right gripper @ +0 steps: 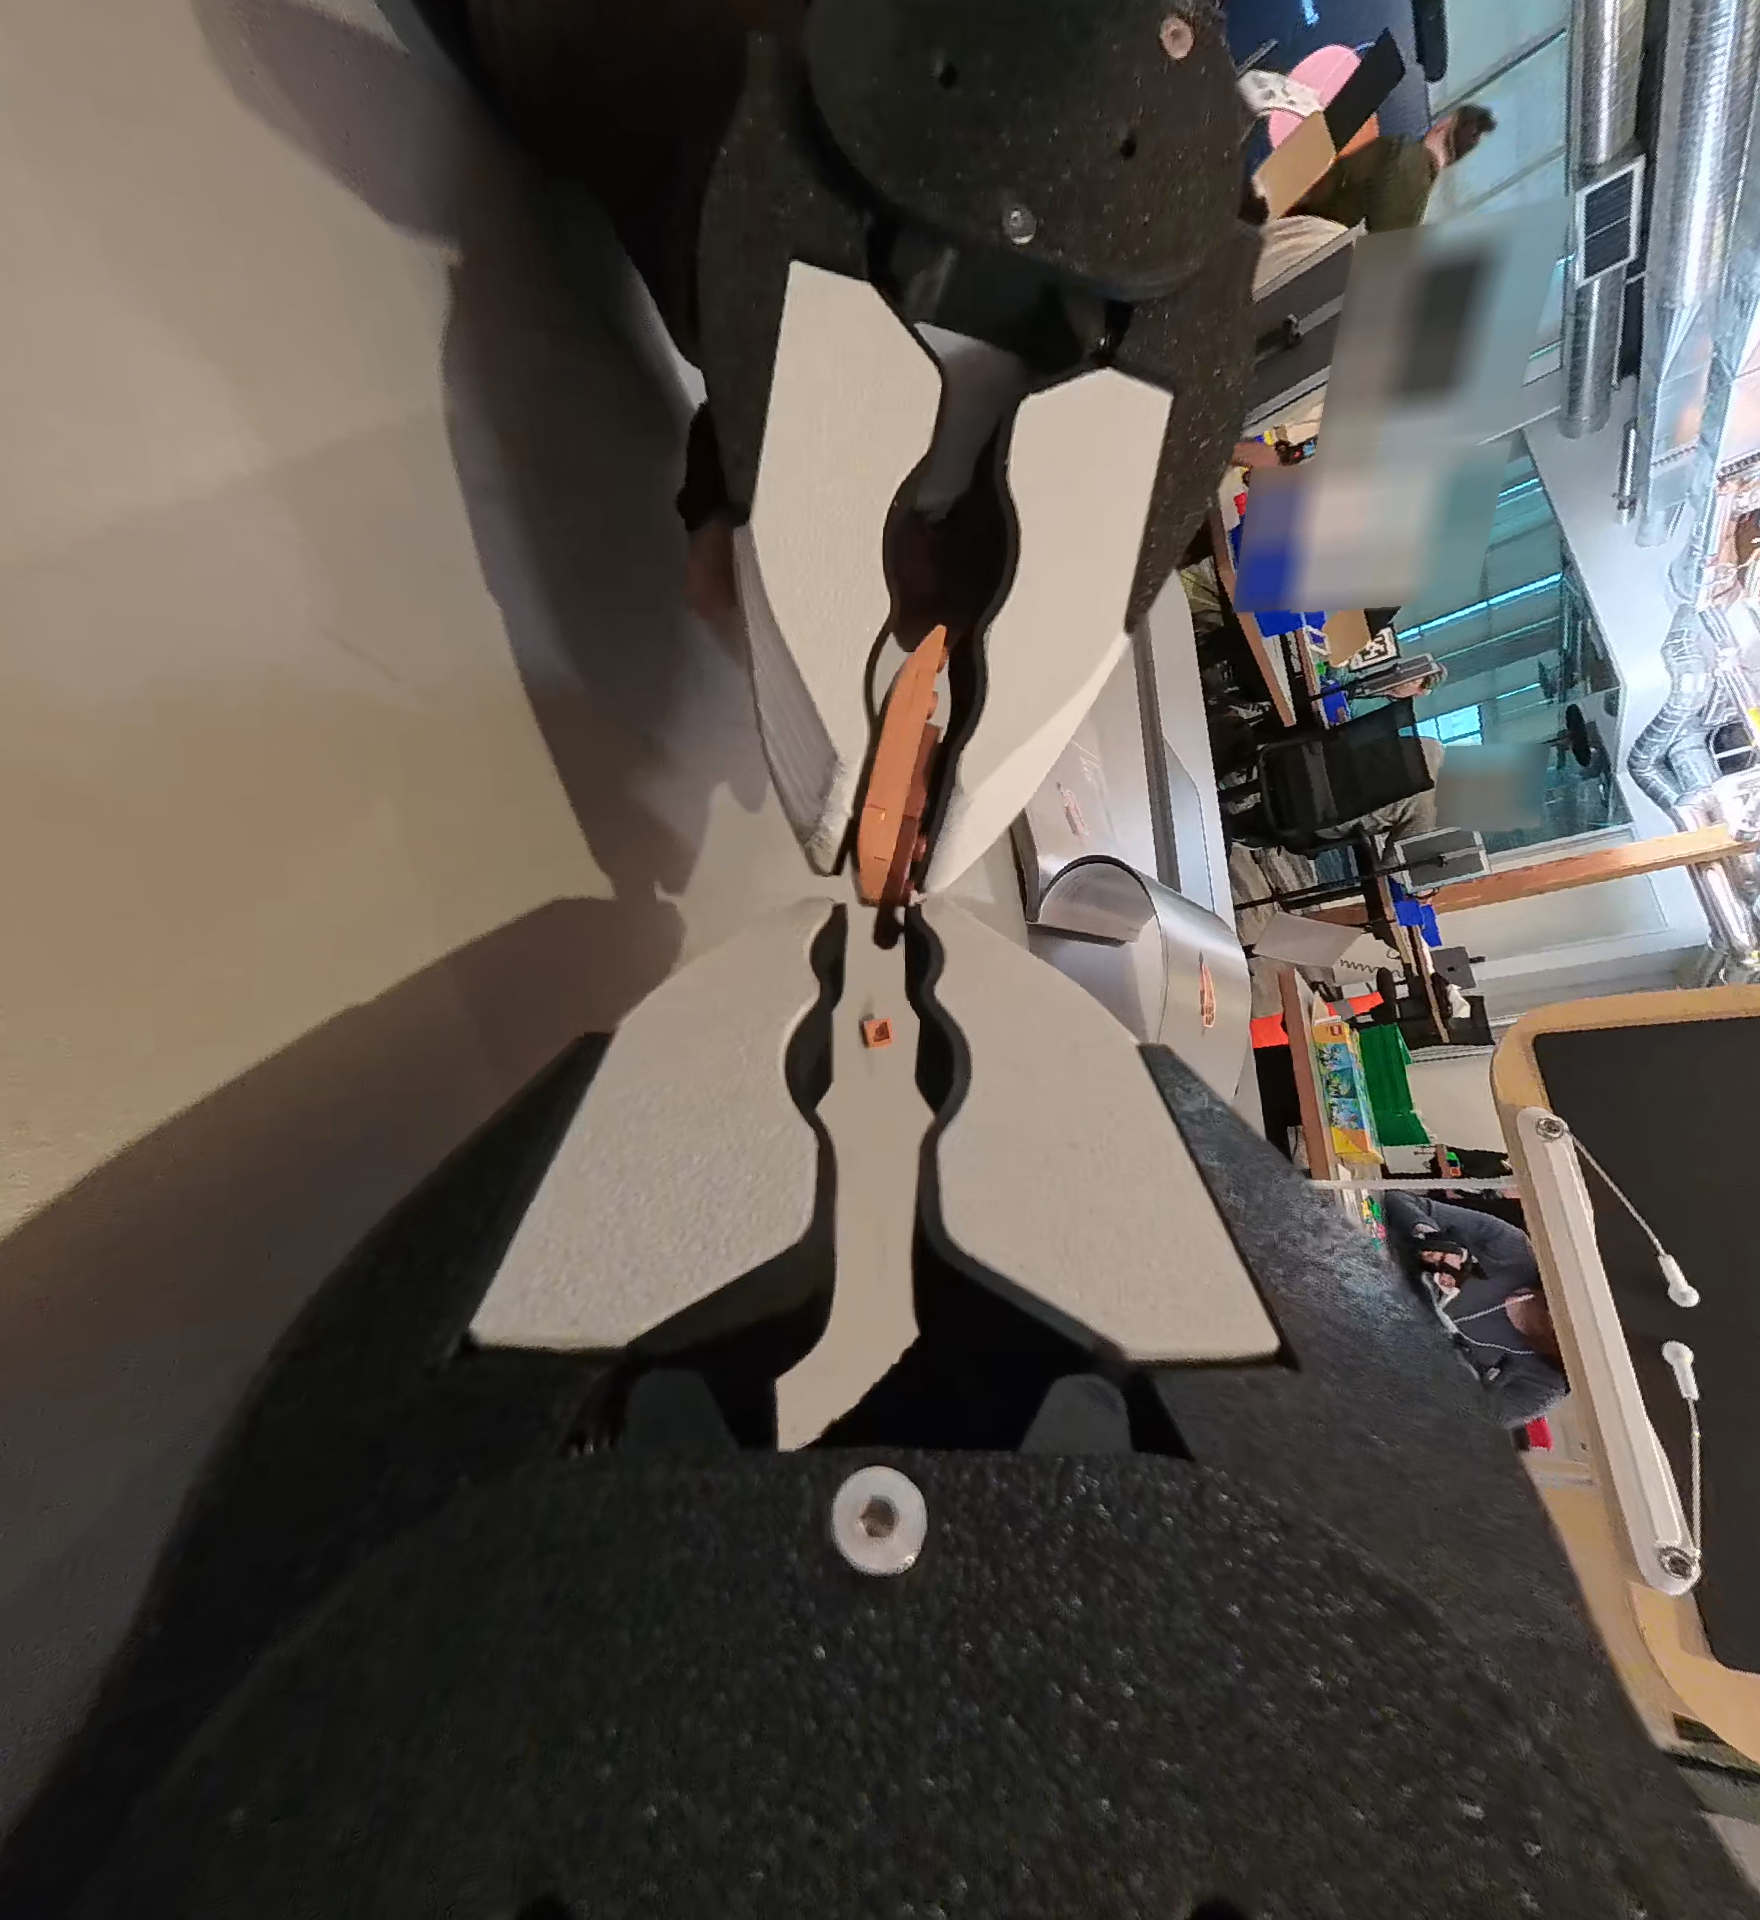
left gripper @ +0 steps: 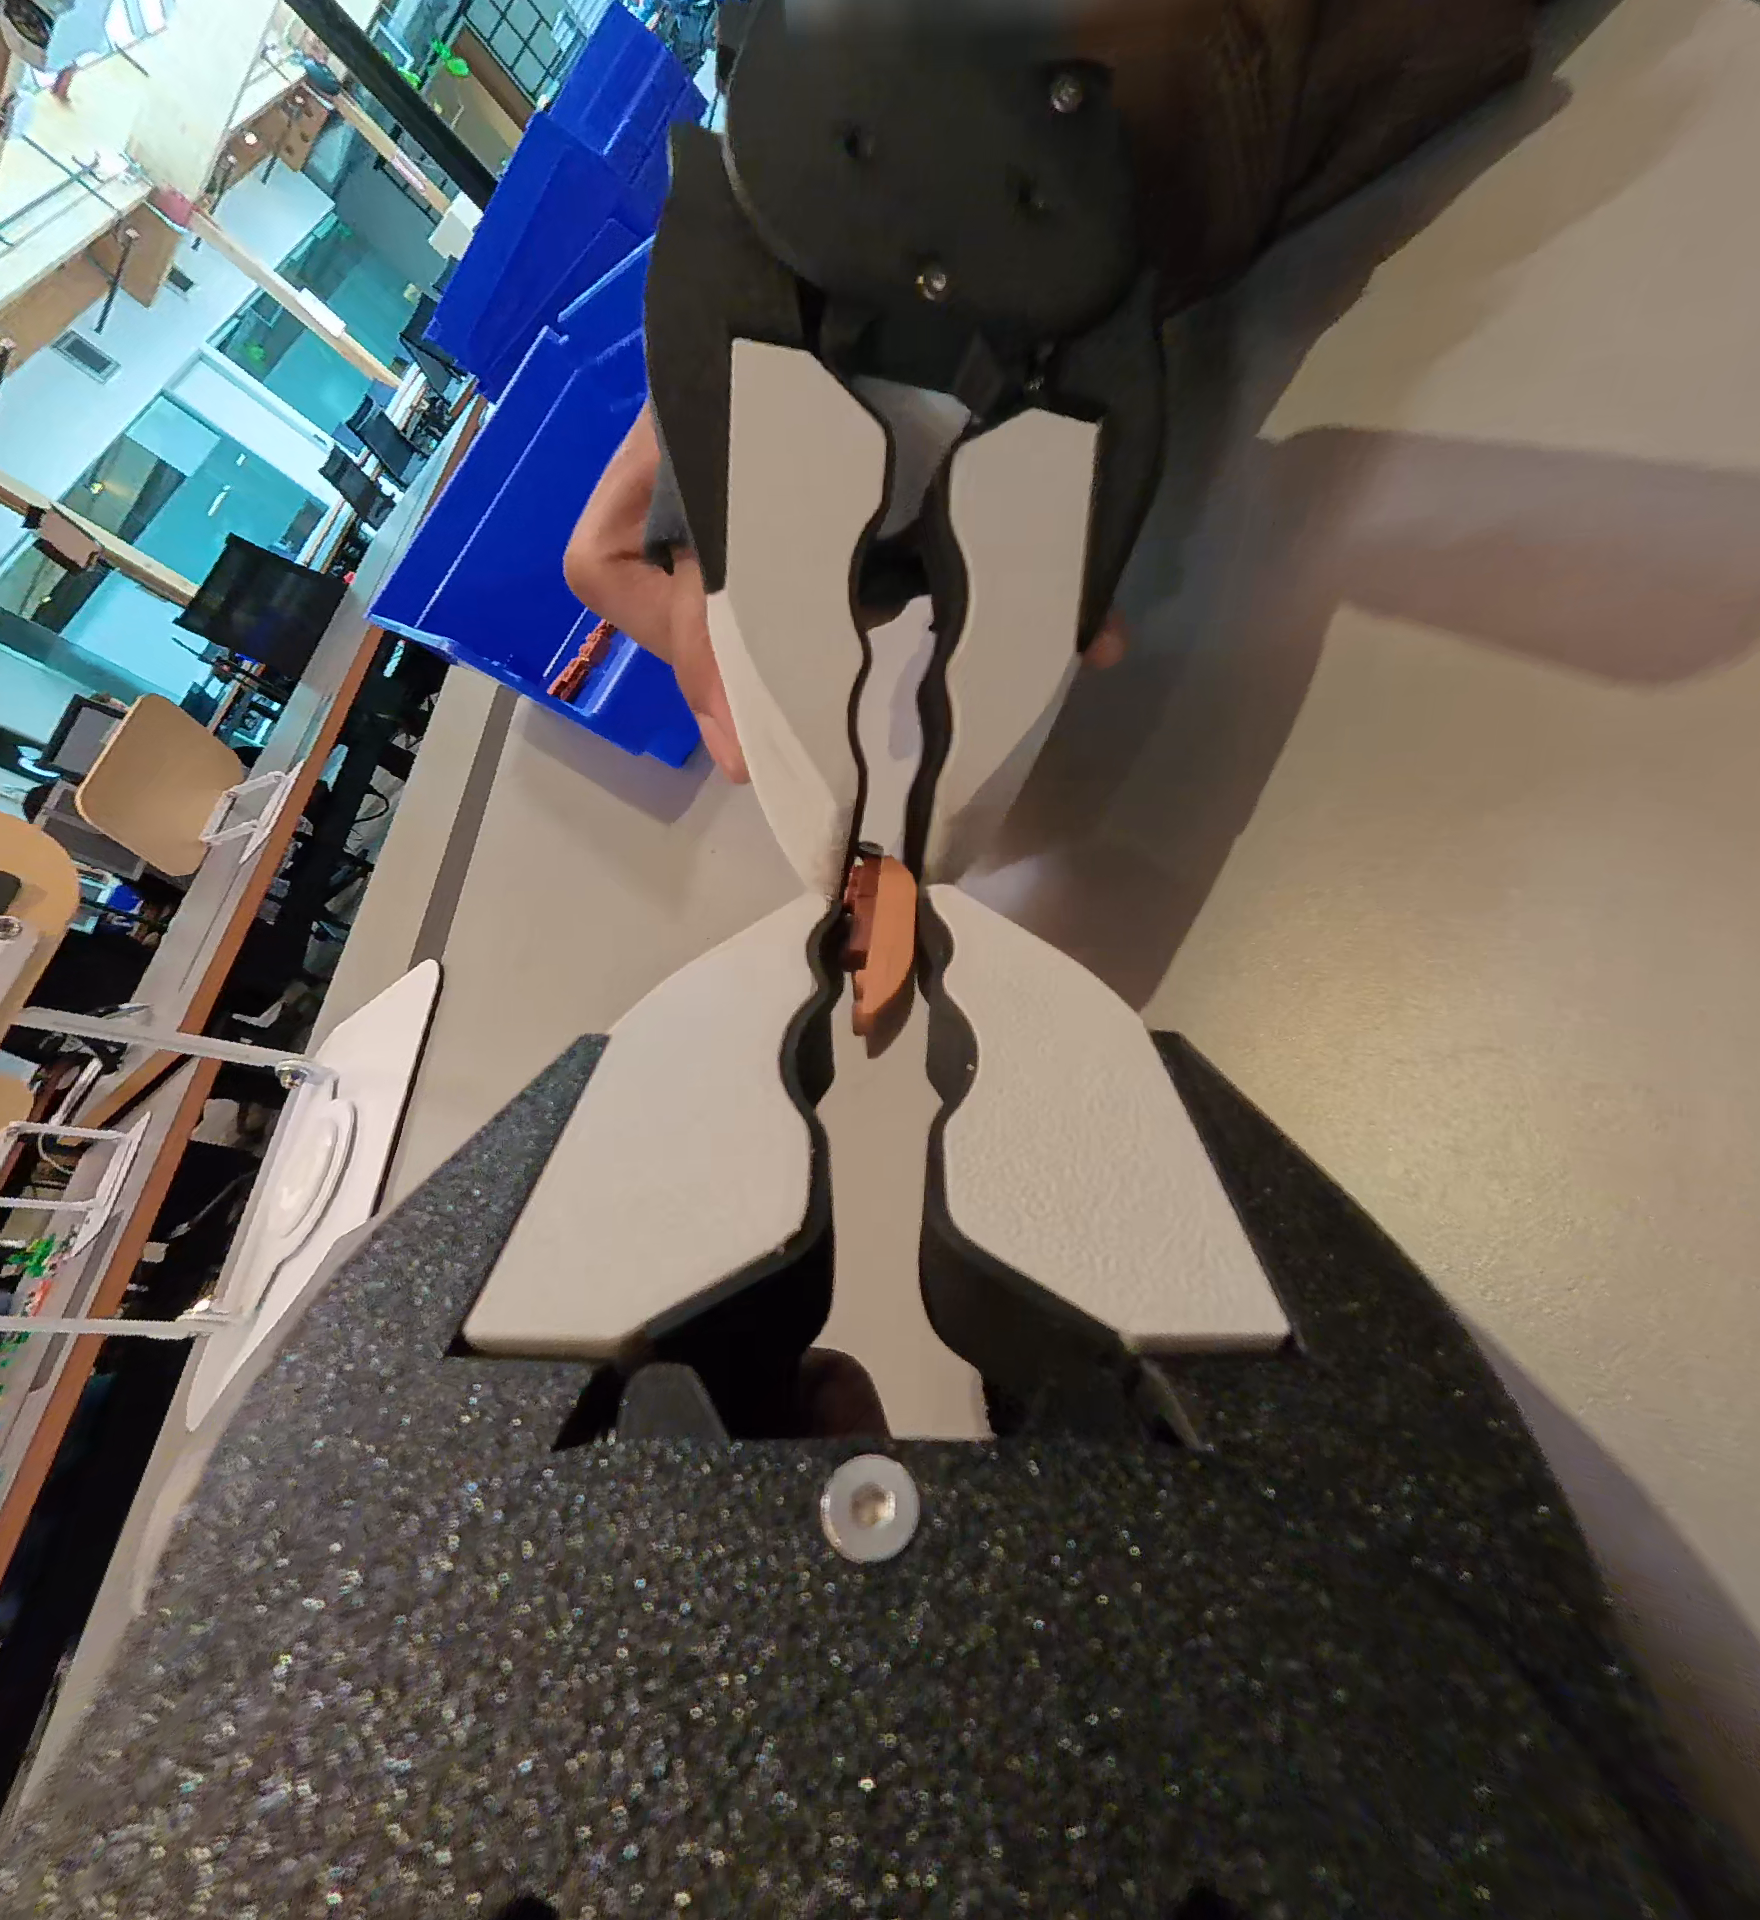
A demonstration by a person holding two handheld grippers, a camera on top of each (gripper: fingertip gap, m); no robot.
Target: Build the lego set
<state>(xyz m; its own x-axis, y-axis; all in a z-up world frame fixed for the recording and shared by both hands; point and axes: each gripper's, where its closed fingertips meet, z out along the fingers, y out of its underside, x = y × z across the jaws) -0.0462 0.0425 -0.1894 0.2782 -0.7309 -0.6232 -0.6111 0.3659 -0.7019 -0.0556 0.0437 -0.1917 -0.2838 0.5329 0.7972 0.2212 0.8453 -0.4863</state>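
Note:
My two grippers meet tip to tip above the white table [left gripper: 1478, 1039]. My left gripper [left gripper: 876, 935] is shut on a brown curved lego piece [left gripper: 881, 951], held on edge. In the right wrist view the same piece [right gripper: 902, 758] sits between the left gripper's white fingers [right gripper: 803, 582]. My right gripper [right gripper: 876, 916] is nearly closed at the near end of that piece, with a small dark bit pinched between its tips. It shows at the top of the left wrist view [left gripper: 881, 854]. A tiny brown brick [right gripper: 876, 1031] lies on the table under the right fingers.
Blue bins [left gripper: 543, 416] stand at the table's far left, one holding a reddish-brown piece [left gripper: 580, 665]. An open instruction booklet [right gripper: 1115, 904] lies to the right. A hand [left gripper: 647, 623] grips the right gripper. Chairs and desks lie beyond the table edge. The grippers are tip to tip, or close to it.

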